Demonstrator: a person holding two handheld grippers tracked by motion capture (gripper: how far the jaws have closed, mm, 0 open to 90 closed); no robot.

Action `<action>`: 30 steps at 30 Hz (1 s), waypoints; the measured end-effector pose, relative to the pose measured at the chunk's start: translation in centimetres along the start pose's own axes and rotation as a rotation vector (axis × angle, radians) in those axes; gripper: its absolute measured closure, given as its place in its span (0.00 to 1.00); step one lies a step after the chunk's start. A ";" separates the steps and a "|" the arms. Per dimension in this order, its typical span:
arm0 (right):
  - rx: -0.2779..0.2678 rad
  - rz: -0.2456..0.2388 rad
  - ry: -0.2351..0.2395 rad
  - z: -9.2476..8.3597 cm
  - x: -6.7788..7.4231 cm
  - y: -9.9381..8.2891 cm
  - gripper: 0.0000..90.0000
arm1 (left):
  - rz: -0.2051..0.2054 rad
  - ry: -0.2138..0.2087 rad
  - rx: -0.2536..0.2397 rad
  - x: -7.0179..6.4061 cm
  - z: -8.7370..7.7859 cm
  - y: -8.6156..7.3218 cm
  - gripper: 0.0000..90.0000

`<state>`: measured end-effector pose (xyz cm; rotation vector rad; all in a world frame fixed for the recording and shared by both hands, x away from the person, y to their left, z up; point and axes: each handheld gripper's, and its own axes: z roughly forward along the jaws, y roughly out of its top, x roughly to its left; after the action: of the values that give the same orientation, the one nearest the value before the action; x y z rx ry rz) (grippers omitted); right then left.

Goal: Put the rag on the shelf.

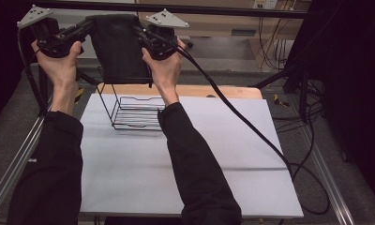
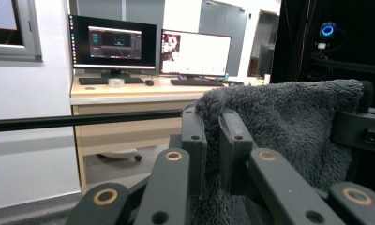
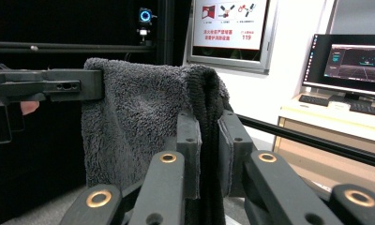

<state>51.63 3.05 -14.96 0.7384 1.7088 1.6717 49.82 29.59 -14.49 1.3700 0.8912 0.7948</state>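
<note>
A dark grey fluffy towel (image 1: pixel 117 47) hangs stretched between my two grippers, high above the table's far edge. My left gripper (image 1: pixel 88 24) is shut on its left top corner, and my right gripper (image 1: pixel 139 30) is shut on its right top corner. In the left gripper view the towel (image 2: pixel 288 122) is pinched between the black jaws of my left gripper (image 2: pixel 213 140), with the other gripper at the far right. In the right gripper view the towel (image 3: pixel 143 122) folds over my right gripper (image 3: pixel 209 140). A black wire rack (image 1: pixel 131 111) stands on the table below the towel.
The table is covered by a white sheet (image 1: pixel 176 164), with a wooden edge (image 1: pixel 213 90) behind it. A black cable (image 1: pixel 251 126) trails from my right gripper across the table's right side. Metal frame rails (image 1: pixel 17 154) run along both sides. Desks with monitors (image 2: pixel 113 44) stand beyond.
</note>
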 end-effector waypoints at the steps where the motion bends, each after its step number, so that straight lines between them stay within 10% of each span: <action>1: 0.002 0.006 0.004 0.0 0.0 -0.2 0.90 | 0.000 -0.004 0.001 0.0 0.0 -0.1 0.91; 30: 0.043 -0.050 0.052 -1.8 0.9 -3.3 0.90 | 0.082 -0.069 0.043 0.0 -2.6 -3.2 0.91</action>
<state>49.81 2.48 -18.29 0.6716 1.7895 1.6385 47.42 30.63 -17.65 1.4710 0.8067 0.7893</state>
